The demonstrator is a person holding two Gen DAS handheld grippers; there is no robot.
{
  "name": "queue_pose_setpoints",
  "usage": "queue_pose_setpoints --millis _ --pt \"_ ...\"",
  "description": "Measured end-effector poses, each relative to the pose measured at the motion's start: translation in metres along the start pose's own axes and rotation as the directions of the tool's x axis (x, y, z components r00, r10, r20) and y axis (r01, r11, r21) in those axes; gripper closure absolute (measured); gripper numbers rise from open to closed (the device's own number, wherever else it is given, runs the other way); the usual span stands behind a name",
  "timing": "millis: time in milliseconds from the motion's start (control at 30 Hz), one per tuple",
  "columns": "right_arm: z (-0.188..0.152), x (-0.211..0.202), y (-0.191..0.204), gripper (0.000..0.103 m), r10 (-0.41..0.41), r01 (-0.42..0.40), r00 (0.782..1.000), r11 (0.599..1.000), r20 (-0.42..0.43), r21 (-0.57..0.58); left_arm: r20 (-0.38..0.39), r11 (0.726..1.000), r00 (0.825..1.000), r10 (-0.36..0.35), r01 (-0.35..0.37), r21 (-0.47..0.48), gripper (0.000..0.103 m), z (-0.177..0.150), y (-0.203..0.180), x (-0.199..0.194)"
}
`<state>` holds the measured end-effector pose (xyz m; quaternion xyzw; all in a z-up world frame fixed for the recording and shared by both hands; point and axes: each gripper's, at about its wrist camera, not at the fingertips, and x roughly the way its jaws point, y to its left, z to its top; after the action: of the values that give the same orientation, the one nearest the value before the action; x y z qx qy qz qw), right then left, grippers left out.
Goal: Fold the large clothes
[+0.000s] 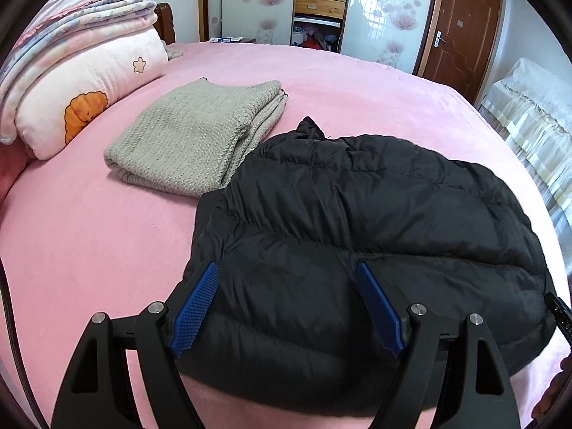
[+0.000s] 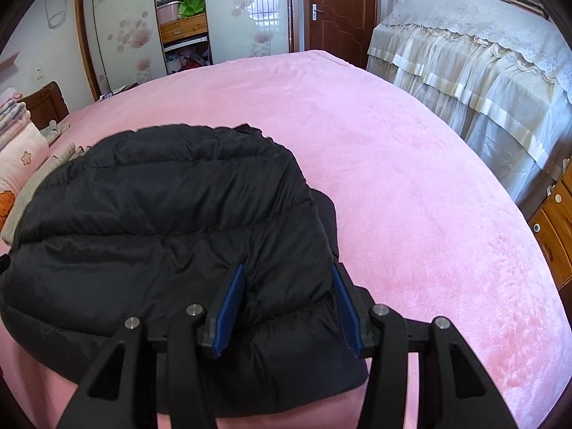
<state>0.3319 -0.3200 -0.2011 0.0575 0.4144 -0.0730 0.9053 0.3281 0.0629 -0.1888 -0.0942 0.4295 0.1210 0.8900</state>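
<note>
Black quilted puffer jacket [image 1: 375, 221], folded into a thick bundle, lies on the pink plush bedspread [image 1: 89, 250] near your edge of the bed. Your left gripper [image 1: 287, 275] straddles the jacket's near left part with its blue-padded fingers [image 1: 195, 309] spread wide, holding nothing. Your right gripper [image 2: 287, 280] sits at the bundle's near right corner, its fingers [image 2: 228, 311] about half open with padded cloth bulging between them; whether they pinch it cannot be told.

Only the left wrist view shows the folded grey-beige knit sweater [image 1: 200, 136] in full, lying just beyond the jacket's far left edge, beside the stack of pink patterned quilts [image 1: 78, 71]. Only the right wrist view shows the cream lace-covered furniture [image 2: 475, 57] and the wooden drawer unit [image 2: 554, 228] off the bed's right side.

No legible writing appears; a small plate on the brown door [image 1: 461, 32] is too small to read.

Open bedspread extends right of and beyond the jacket.
</note>
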Motion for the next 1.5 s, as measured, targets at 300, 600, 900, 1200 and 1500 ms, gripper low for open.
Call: queue_pose_setpoints --millis 300,600,900,1200,1500 --pt "0.005 -0.033 0.013 0.053 0.083 -0.083 0.997 0.997 0.009 0.004 0.013 1.000 1.000 -0.020 0.020 0.013 0.017 -0.003 -0.005 -0.046" --pt "0.017 -0.080 0.063 0.053 0.168 -0.162 0.985 0.980 0.048 -0.115 0.043 0.989 0.989 -0.138 0.140 -0.050 0.013 -0.005 -0.005 -0.091" --pt "0.040 -0.116 0.126 0.053 0.229 -0.188 0.964 0.948 0.136 -0.258 0.094 0.877 0.916 -0.390 0.401 -0.265 0.011 -0.035 0.036 -0.089" --pt "0.051 -0.104 0.180 0.076 0.248 -0.176 0.954 0.917 0.167 -0.359 0.050 0.729 0.854 -0.518 0.471 -0.496 0.011 -0.086 0.074 -0.014" --pt "0.048 -0.051 0.195 0.095 0.246 -0.194 0.963 0.917 0.111 -0.349 0.141 0.535 0.761 -0.633 0.562 -0.630 0.012 -0.110 0.084 0.050"
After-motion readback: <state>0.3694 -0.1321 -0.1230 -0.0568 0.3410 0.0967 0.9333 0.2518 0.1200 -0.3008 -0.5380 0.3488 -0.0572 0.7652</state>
